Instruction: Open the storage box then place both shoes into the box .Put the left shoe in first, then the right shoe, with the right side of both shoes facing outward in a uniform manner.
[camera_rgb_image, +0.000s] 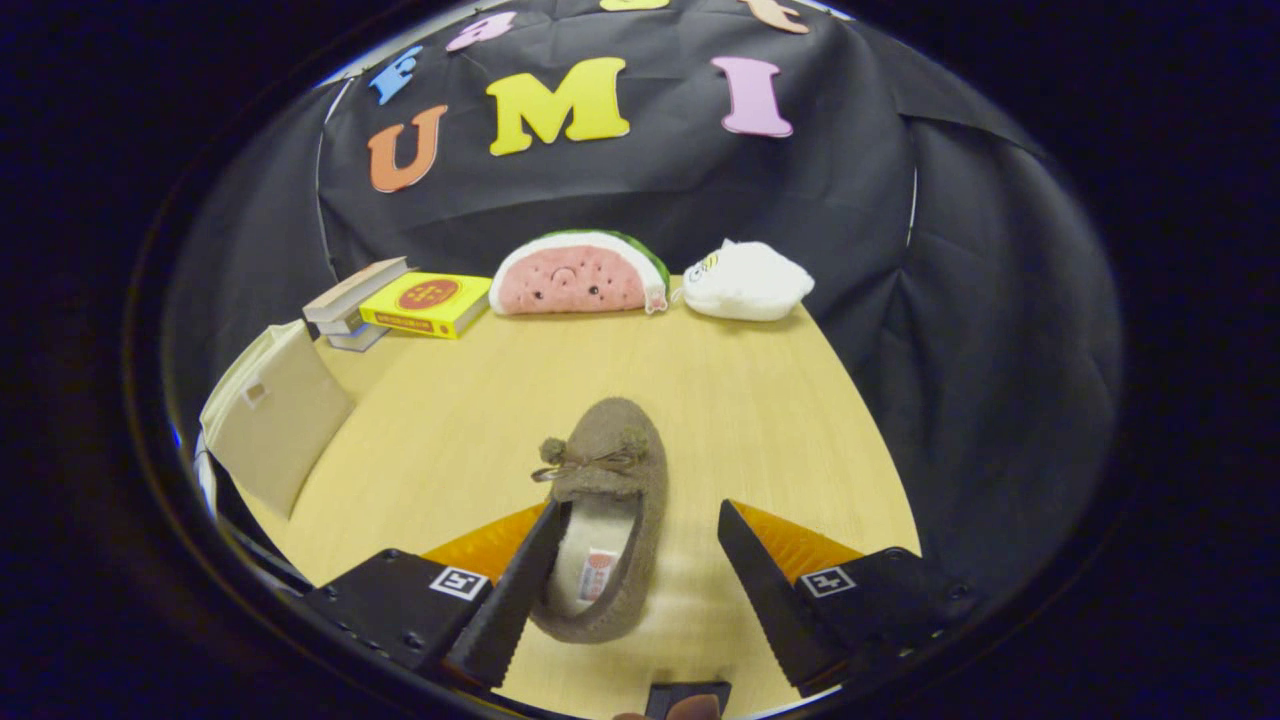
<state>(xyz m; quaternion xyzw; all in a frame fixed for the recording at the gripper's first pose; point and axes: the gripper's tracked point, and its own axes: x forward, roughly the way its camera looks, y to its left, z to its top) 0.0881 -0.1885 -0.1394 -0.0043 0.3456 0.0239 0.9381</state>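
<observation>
A brown fuzzy shoe with a small bow lies on the wooden table, toe pointing away from me. Its heel end and pale lining sit between my fingers. My gripper is open: the left finger overlaps the shoe's left rim near the opening, and the right finger stands clear of the shoe's right side with a gap of table showing. The beige storage box stands at the table's left edge, its lid raised.
Against the back wall lie a stack of books with a yellow one on top, a watermelon plush and a white plush. Bare tabletop stretches between the shoe and these things.
</observation>
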